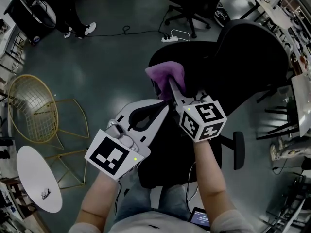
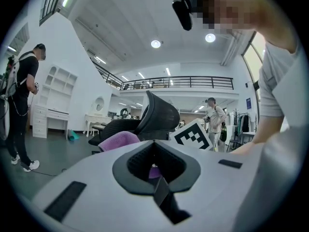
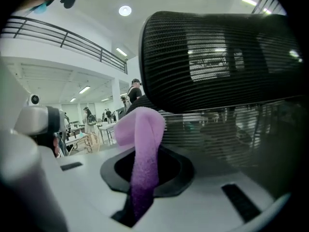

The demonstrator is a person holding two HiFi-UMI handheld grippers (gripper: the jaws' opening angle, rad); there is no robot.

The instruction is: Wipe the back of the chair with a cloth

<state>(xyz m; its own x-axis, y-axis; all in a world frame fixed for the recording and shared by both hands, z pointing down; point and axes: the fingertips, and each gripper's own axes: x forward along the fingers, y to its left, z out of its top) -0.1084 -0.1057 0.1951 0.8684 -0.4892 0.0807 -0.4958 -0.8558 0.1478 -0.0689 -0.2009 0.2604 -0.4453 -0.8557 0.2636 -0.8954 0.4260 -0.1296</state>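
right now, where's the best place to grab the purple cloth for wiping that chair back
Probably grip the purple cloth by its narrow twisted tail, coming from the person's side, as the right claw does. That leaves the bunched end free above the tips, facing the mesh chair back.

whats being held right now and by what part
The right gripper pinches the purple cloth by a bunched fold. Whether the left gripper grips it too cannot be told.

Left gripper (image 1: 164,107) closed beside right gripper (image 1: 171,84) (clamping the cloth (image 1: 165,72)).
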